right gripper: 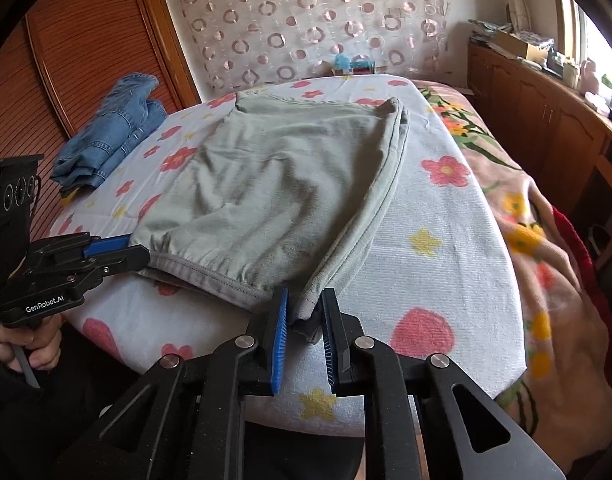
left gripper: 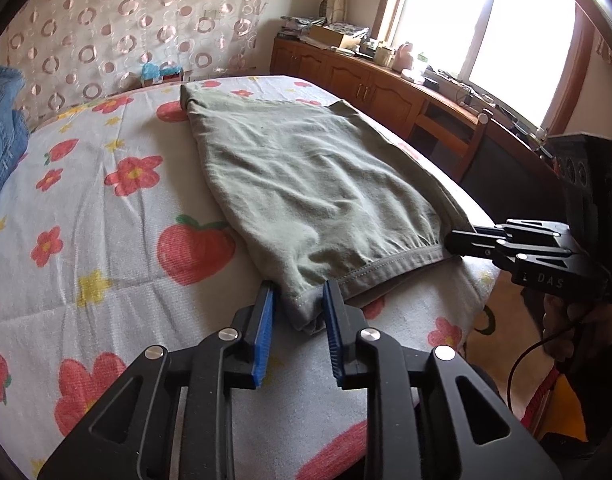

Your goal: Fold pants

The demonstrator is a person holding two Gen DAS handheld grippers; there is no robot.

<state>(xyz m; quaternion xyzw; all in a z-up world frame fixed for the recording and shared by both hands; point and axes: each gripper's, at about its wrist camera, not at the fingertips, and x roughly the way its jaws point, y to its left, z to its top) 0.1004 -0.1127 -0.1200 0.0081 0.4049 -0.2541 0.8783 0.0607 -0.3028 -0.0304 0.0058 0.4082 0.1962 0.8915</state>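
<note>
Grey-green pants (left gripper: 306, 184) (right gripper: 273, 184) lie flat on the flowered bed sheet (left gripper: 105, 220), with the elastic waistband toward me. My left gripper (left gripper: 298, 304) stands slightly open around the near left waistband corner; the cloth sits between the blue pads, and a thin gap shows at the left pad. From the right wrist view the left gripper (right gripper: 137, 254) comes in low at that corner. My right gripper (right gripper: 304, 312) is shut on the bunched right corner of the pants; in the left wrist view the right gripper (left gripper: 452, 242) pinches the waistband end.
Folded blue jeans (right gripper: 109, 136) (left gripper: 1, 120) lie on the far left of the bed. A flowered blanket (right gripper: 546, 280) hangs off the right side. A wooden cabinet (left gripper: 366, 84) cluttered with items runs under the window. A person's hand (right gripper: 29, 344) holds the left gripper's handle.
</note>
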